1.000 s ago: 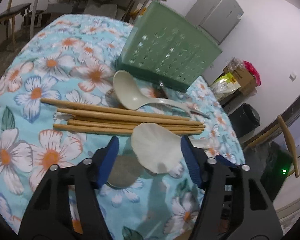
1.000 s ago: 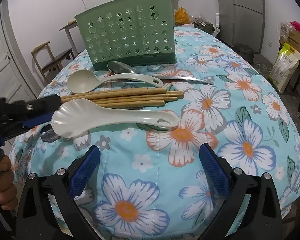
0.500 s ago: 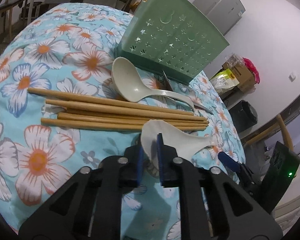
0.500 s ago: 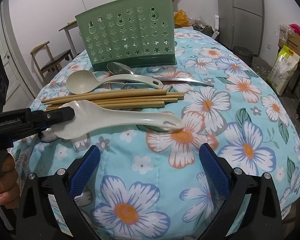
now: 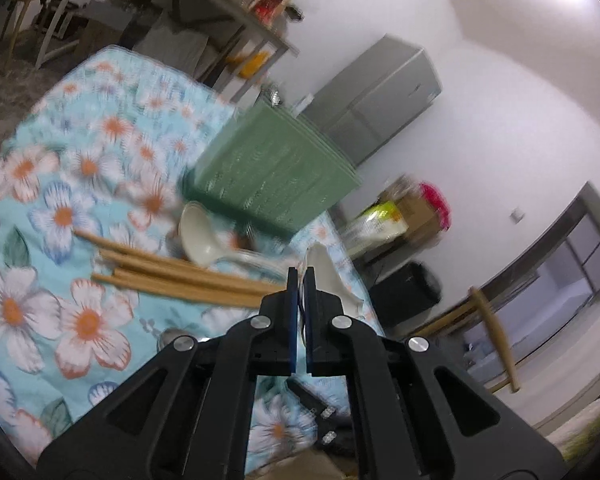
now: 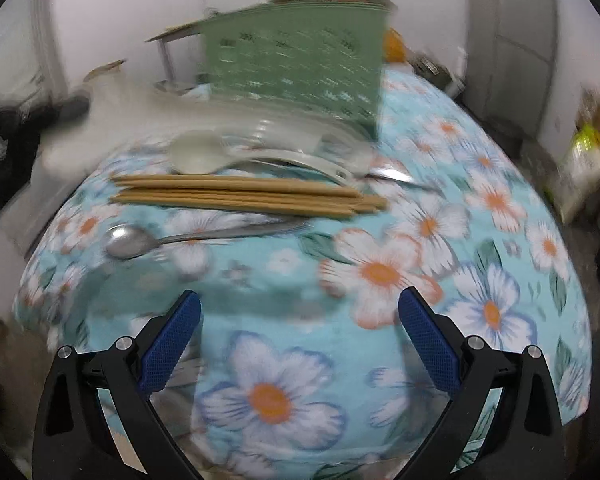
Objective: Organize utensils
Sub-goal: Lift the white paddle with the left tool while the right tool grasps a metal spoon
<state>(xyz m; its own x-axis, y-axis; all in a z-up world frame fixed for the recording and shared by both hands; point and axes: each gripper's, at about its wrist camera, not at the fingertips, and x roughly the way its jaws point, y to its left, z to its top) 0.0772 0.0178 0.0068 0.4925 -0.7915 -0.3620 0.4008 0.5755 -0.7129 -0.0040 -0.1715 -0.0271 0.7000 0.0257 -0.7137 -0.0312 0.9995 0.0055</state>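
Left gripper (image 5: 299, 280): black frame, blue pads, seen at lower centre of the left wrist view. The jaws have just been closing and are clamped on the bowl of a white scalloped plastic serving spoon (image 5: 325, 276), which is held on edge, raised off the cloth, right of the pads.

Right gripper (image 6: 299, 316): jaws are held wide apart at the bottom of the right wrist view, nothing between them, above the flowered turquoise tablecloth (image 6: 380, 272).

Bundle of wooden chopsticks (image 6: 244, 194): laid level across mid-frame on the cloth.

Steel spoon (image 6: 172, 238): laid just below the chopsticks, bowl to the left.

Cream plastic ladle (image 6: 204, 156): laid just above the chopsticks.

Green perforated plastic utensil holder (image 6: 296, 68): stood upright at upper centre, behind the ladle. Both views are blurred.
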